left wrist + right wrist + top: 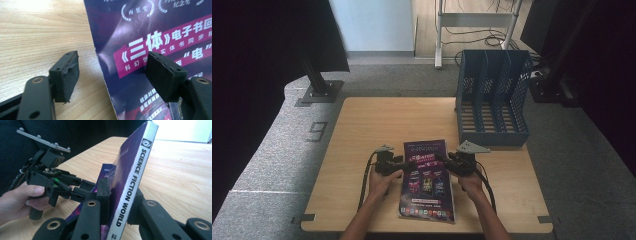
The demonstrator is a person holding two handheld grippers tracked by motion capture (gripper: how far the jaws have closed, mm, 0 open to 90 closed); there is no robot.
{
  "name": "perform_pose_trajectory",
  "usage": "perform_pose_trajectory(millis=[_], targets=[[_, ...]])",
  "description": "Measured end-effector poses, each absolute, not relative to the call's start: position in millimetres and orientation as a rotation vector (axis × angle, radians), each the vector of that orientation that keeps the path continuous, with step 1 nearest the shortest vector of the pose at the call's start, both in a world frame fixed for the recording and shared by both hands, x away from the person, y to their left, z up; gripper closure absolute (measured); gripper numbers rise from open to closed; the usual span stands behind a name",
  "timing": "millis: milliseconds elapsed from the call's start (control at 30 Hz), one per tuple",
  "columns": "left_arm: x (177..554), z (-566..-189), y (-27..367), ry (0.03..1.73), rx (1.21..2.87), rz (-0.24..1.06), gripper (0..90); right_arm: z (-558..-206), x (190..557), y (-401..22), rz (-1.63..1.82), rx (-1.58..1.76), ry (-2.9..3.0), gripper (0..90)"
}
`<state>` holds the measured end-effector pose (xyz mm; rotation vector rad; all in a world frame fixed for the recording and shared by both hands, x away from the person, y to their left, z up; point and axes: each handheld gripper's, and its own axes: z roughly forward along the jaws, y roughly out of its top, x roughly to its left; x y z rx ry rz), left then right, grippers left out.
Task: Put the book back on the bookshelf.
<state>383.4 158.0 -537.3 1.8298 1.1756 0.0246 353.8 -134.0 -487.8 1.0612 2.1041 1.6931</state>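
Purple magazine on tabletop, blue file rack nearby. Left view: left tool apart, straddling mag's edge. Right view: right tool clamped on spine, lifting. Next: left tool grips, carry to rack.

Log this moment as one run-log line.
right gripper: shut on magazine spine | left gripper: open, astride magazine's other edge | file rack: empty
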Motion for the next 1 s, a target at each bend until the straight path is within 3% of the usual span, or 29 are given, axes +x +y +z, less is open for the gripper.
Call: perform_pose_trajectory(millis=[300, 633, 1000], targets=[[383.3, -533.8, 154.6, 1.104, 1.844, -0.020, 21.3, -480.5, 349.2, -133.8, 1.727, 1.000, 2.072, 77.0], [380.3, -516.8, 142.9, 1.032, 1.856, 0.015, 20.5, -472.7, 343.7, -134.3, 1.759, 0.949, 2.044, 78.0], [375.2, -505.1, 149.0, 1.018, 1.779, 0.059, 34.0, -464.9, 340.2, -139.7, 1.806, 0.909, 2.002, 79.4]])
